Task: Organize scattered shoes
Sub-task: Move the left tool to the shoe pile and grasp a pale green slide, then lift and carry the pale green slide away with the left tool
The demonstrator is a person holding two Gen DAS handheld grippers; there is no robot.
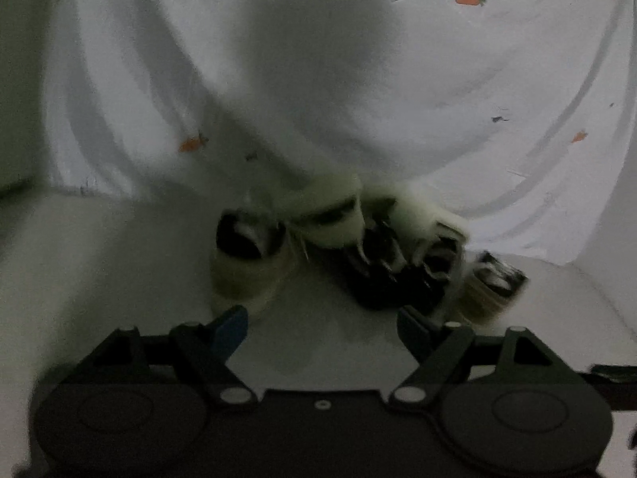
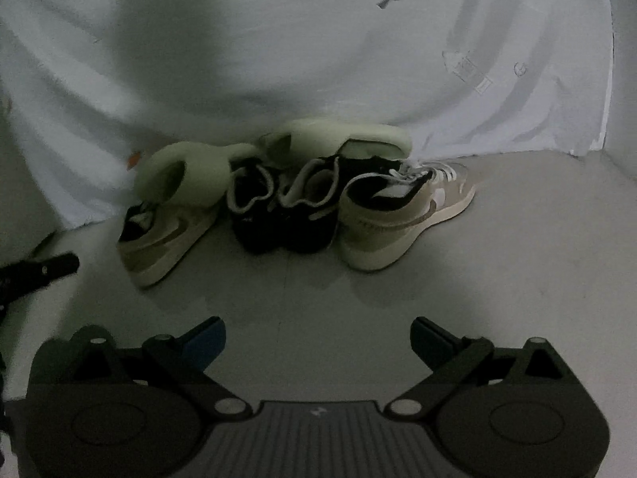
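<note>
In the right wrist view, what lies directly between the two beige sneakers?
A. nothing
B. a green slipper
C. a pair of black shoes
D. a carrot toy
C: the black shoes sit side by side between the left beige sneaker and the right beige sneaker.

Bare grey floor (image 2: 517, 263) open across lower frame, cluster of tan sneakers, black shoes and pale green slippers (image 2: 294, 191) blocking centre, white carrot-print draped sheet (image 2: 318, 59) closing off behind

Grey floor (image 2: 497, 259) carries clustered shoes (image 2: 294, 195) against a draped sheet (image 2: 318, 59).
</note>
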